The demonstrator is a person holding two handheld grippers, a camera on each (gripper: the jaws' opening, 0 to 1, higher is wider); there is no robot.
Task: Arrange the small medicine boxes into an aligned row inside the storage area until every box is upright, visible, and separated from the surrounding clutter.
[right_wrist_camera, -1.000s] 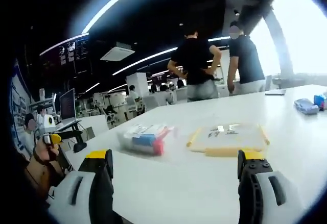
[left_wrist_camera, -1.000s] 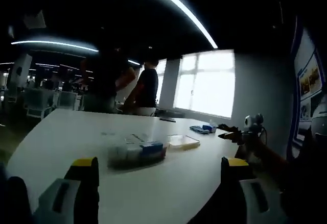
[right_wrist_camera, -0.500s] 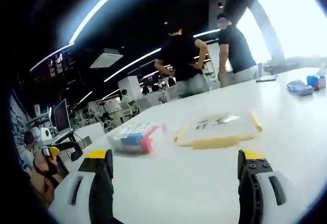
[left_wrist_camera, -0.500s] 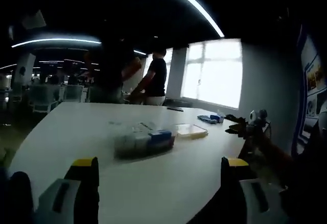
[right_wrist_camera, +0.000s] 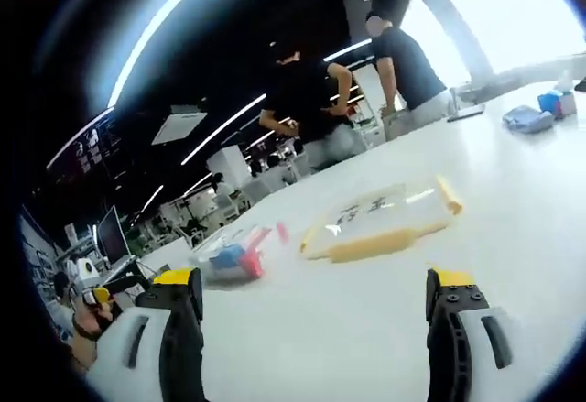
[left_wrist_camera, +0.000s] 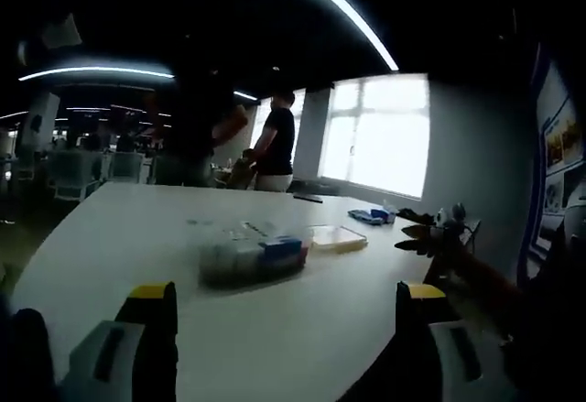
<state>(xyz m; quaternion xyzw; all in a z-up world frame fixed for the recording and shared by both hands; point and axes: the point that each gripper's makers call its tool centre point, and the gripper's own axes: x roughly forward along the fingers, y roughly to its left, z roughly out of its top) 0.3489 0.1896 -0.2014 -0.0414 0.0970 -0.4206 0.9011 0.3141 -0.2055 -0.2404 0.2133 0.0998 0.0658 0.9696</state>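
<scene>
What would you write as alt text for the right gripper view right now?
The open right claw hovers empty over a white table. Ahead lie a clear container of small medicine boxes and a flat yellow-edged tray. Two people stand at the table's far side.

In the left gripper view, the white table (left_wrist_camera: 137, 237) lies bare from the jaws forward to the clear container of small boxes (left_wrist_camera: 252, 260), at 12 o'clock. A flat lid (left_wrist_camera: 334, 236) rests just beyond it at 1 o'clock, with a gap between the two. Small blue items (left_wrist_camera: 369, 216) sit farther off at 2 o'clock. In the right gripper view, bare tabletop (right_wrist_camera: 366, 329) extends between the jaws; the lid (right_wrist_camera: 385, 222) lies at 12 o'clock, the container (right_wrist_camera: 233, 257) at 10 o'clock.
</scene>
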